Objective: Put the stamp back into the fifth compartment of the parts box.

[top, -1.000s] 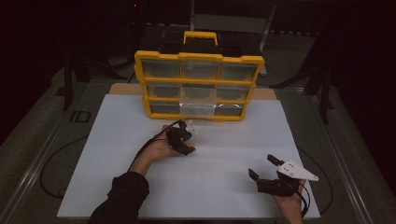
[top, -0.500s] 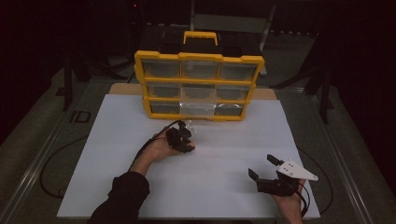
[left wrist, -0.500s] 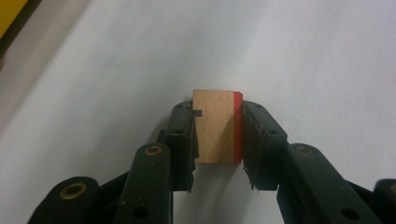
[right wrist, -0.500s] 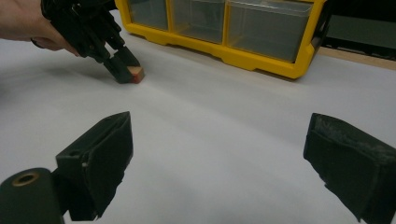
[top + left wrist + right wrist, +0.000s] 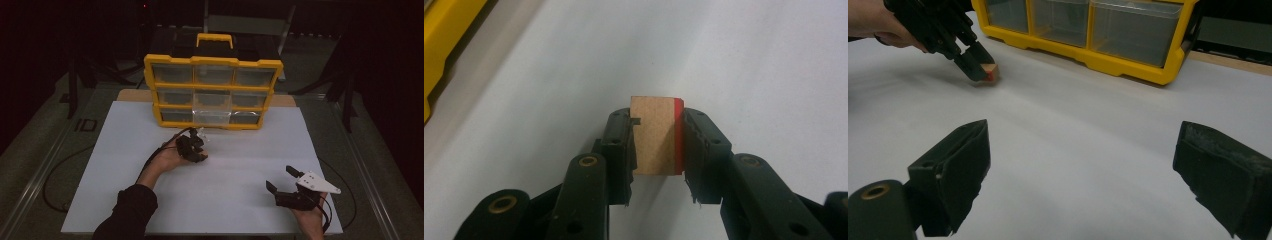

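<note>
Before yellow organizer (image 5: 213, 92), left hand-held gripper (image 5: 658, 142) clamps block (image 5: 657, 135).

Wide bare white table (image 5: 225, 195) between the left gripper (image 5: 196, 148) and right gripper (image 5: 285, 182), open for passing. Blocked at the far edge by the yellow drawer box (image 5: 212, 92); narrow gap just near it, beside the held wooden block (image 5: 656, 135).

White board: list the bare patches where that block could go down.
Bare: the white board left of the left gripper, and the stretch between it and the right gripper. Crowded: the strip under the yellow organizer, where the block is held.
</note>
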